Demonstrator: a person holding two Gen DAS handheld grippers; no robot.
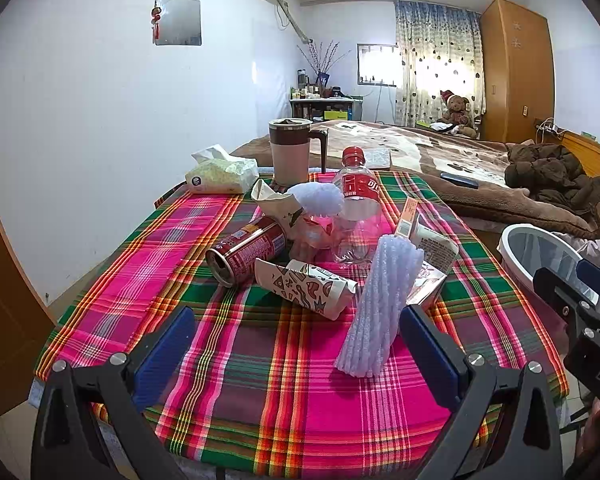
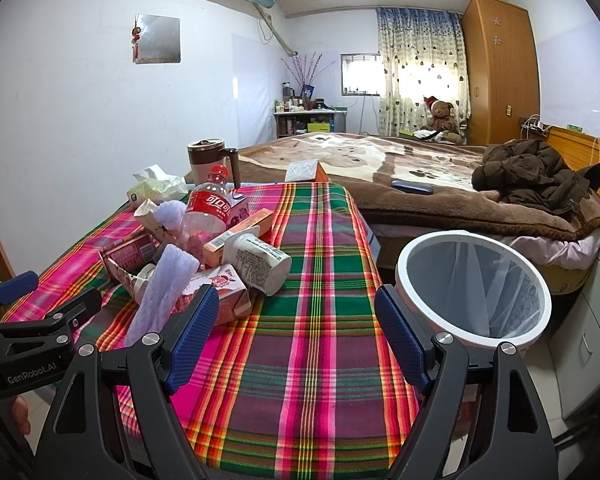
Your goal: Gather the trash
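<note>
left tool [image 1: 296, 344] apart, empty | right tool [image 2: 296, 332] apart, empty | foam sleeve [image 1: 374, 308] lower center-right, long axis leaning upright, just off left tool's right finger | bin [image 2: 474, 236] right

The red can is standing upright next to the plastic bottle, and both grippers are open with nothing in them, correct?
Not quite. The red can is lying on its side on the plaid cloth, its open end toward the camera, as the left wrist view shows. It is next to the plastic bottle, which stands upright. The left gripper and right gripper are both open and empty.
</note>
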